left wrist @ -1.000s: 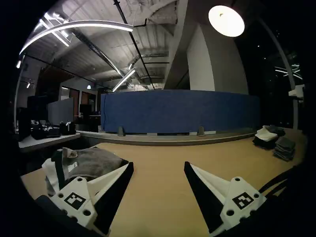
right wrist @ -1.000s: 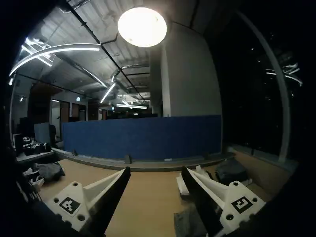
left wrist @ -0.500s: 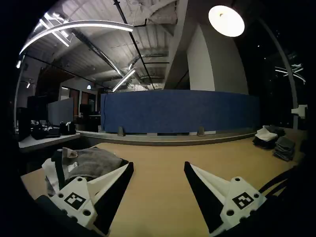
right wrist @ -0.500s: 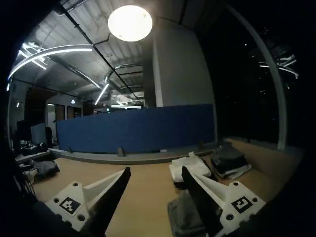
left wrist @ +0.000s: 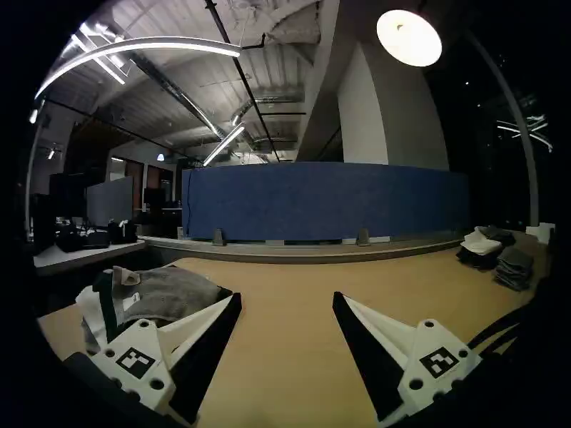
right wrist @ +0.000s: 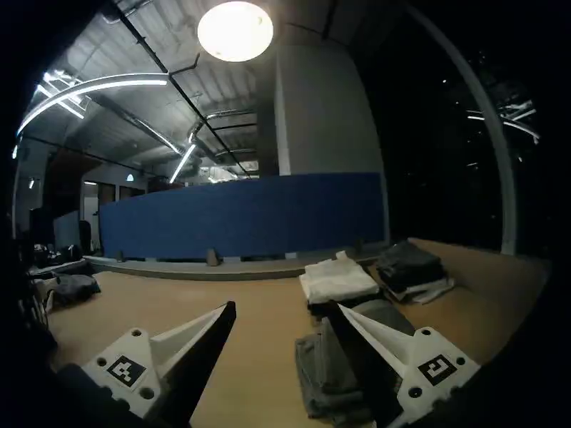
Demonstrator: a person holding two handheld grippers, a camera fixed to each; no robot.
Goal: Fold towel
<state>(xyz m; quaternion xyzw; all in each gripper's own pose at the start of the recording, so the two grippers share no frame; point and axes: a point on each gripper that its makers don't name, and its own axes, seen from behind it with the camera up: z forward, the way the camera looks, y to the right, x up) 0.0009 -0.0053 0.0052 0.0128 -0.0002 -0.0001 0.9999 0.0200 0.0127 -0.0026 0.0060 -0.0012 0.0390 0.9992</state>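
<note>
In the left gripper view my left gripper stands open over the bare wooden table, nothing between its fingers. A loose pile of grey and white towels lies just left of its left finger. Folded towel stacks sit at the far right. In the right gripper view my right gripper is open and hangs low over the table. A folded grey towel stack lies right by its right finger, with a white folded towel and a dark folded stack behind.
A blue partition runs along the table's far edge. A side desk with dark bags stands at the left. The unfolded pile appears far left in the right gripper view. Bare tabletop lies between the piles.
My right gripper has dropped lower and come closer to the folded stacks, which now sit larger and nearer its right finger. The left gripper has stayed still.
</note>
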